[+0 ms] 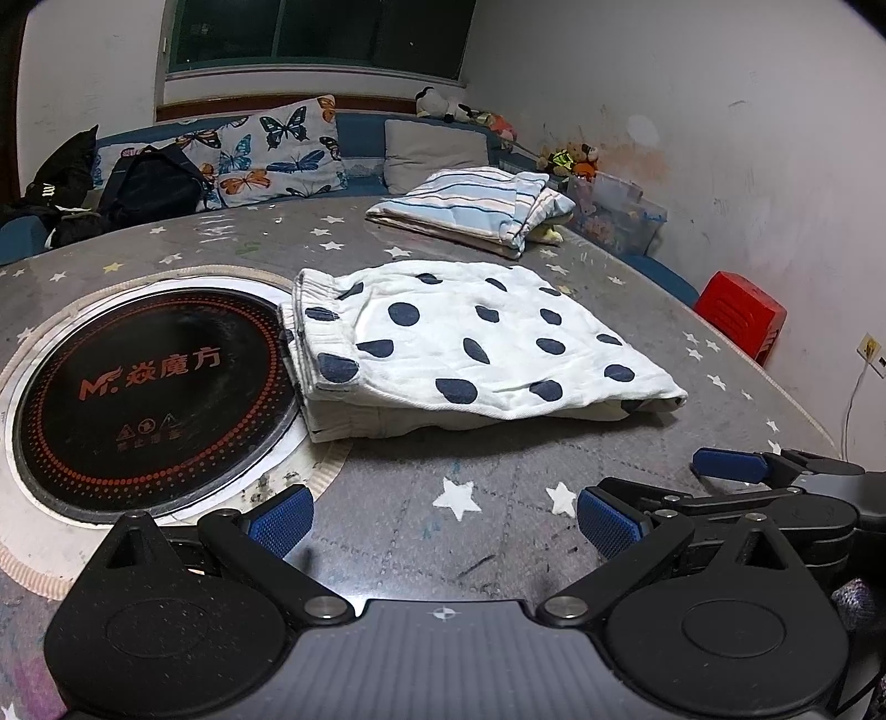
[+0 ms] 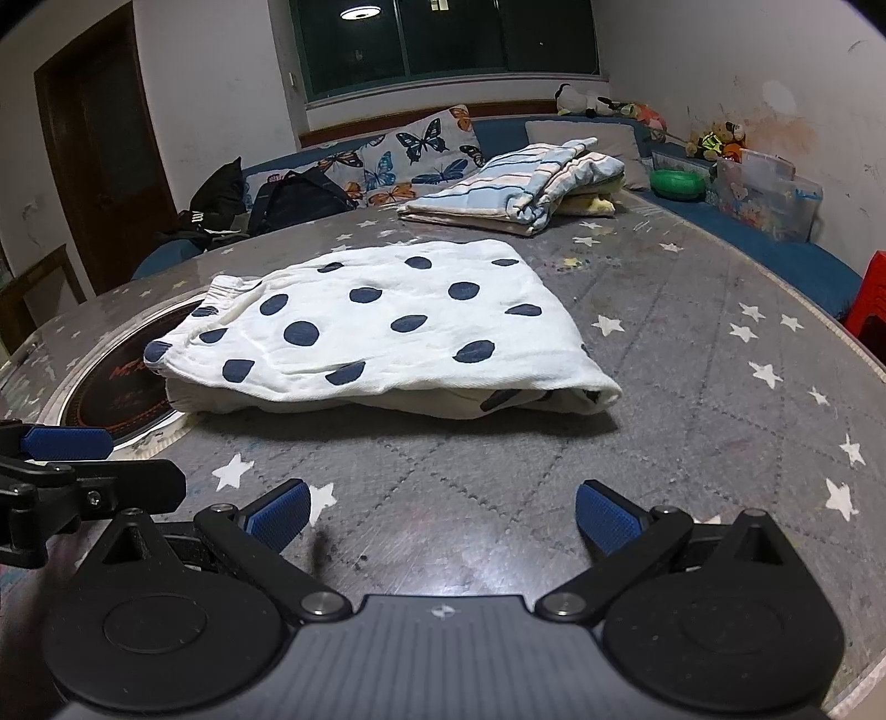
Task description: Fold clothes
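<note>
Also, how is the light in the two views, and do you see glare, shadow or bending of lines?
Left wrist view: dim indoor light, the table edge bends like a barrel, corners go black. Right wrist view: a ceiling lamp reflection shines in the dark window, pale glare lies on the table, and the polka-dot garment casts a soft shadow toward the camera.

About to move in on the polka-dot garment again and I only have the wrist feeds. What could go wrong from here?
1. The polka-dot garment has its waistband end lying over the rim of the round cooktop; dragging it could pull fabric across that plate.
2. Its near edge shows stacked layers; a shallow pinch may lift only the top one and undo the fold.
3. The left gripper and right gripper sit close together, both open, and could collide.
</note>
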`<state>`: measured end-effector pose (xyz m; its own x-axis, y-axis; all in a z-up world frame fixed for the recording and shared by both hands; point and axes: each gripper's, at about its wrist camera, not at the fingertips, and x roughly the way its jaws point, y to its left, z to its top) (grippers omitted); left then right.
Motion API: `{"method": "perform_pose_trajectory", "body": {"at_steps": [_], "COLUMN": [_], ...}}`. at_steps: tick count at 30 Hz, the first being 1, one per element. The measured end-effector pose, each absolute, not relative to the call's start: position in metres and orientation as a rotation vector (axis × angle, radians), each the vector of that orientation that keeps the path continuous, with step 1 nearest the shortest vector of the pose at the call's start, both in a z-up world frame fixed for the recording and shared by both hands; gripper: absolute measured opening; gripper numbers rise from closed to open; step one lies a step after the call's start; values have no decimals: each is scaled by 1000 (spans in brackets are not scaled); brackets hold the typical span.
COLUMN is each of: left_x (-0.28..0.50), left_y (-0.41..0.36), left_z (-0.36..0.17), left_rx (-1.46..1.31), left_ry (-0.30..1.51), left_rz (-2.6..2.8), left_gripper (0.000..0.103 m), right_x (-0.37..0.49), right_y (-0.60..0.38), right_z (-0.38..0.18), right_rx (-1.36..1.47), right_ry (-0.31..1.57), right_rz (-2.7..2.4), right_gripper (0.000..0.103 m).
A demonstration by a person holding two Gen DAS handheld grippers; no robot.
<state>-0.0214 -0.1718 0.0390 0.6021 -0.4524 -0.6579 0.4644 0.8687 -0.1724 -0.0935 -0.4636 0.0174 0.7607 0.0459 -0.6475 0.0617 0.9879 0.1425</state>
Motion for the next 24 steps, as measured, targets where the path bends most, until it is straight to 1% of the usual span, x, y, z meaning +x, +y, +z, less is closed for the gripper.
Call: {"method": "perform_pose_trajectory", "body": {"at_steps": [24], "left_x": [-8], "left_y": [-171], "left_z": [37], "left_rx": [19], "left_ry": [768], "left_rz": [-526], "left_gripper": [103], "right_x": [-80], "right_y": [-465], "right_z": [17], "right_rx": [162], "right_ry": [711], "right_rz": [-20], "right_gripper": [103]}}
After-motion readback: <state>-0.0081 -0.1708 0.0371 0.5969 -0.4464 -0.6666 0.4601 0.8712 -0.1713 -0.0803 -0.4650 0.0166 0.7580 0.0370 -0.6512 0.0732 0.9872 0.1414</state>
